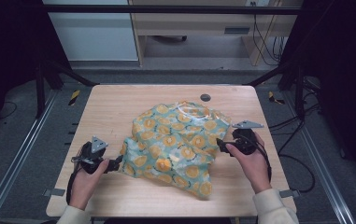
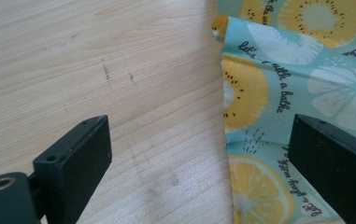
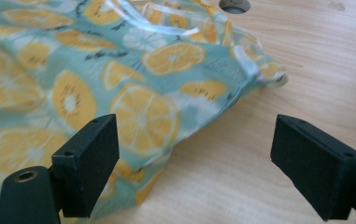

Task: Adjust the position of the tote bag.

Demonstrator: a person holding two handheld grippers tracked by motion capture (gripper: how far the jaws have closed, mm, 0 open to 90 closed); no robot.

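Observation:
A teal garment [image 1: 175, 144] printed with orange and white citrus slices lies crumpled in the middle of the wooden table [image 1: 110, 107]. My left gripper [image 1: 118, 163] is at the cloth's left edge, open; its view shows the garment's edge [image 2: 259, 93] running between the two black jaws, over bare wood. My right gripper [image 1: 220, 144] is at the cloth's right edge, open too. In its view the garment [image 3: 119, 93] lies ahead and left, one corner of the cloth just in front of the left jaw, bare wood in front of the right jaw.
A round dark hole [image 1: 205, 97] sits in the tabletop behind the garment, also seen as the hole [image 3: 234, 4] in the right gripper view. Black frame posts and cables surround the table. Bare wood lies left, right and in front of the cloth.

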